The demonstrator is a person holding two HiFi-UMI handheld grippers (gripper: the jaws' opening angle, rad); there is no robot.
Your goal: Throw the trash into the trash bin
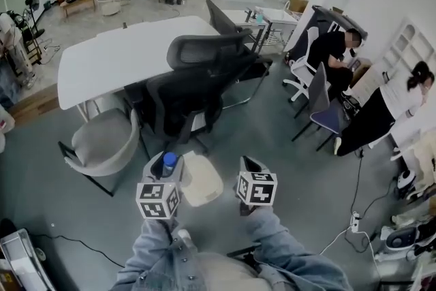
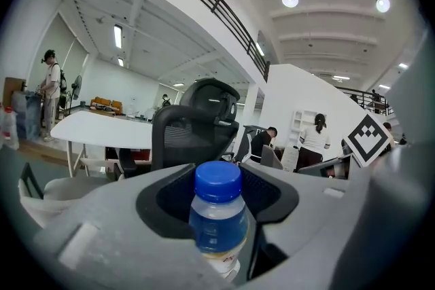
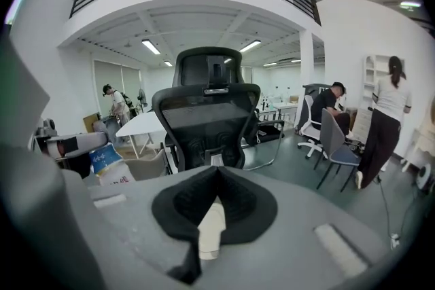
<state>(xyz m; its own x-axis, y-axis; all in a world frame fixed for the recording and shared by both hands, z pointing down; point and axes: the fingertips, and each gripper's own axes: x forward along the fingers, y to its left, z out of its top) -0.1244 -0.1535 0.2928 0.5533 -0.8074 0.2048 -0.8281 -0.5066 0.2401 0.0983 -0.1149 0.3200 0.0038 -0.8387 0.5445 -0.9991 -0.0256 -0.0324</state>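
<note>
No trash bin is seen in any view. The black office chairs at the white table's near edge stand straight ahead and could be struck. The cream piece of trash is pinched only by a thin edge in the right gripper, so it could be shaken loose. The blue-capped bottle is clamped between the left gripper's widely spread fingers. The print on its blue label cannot be read.
</note>
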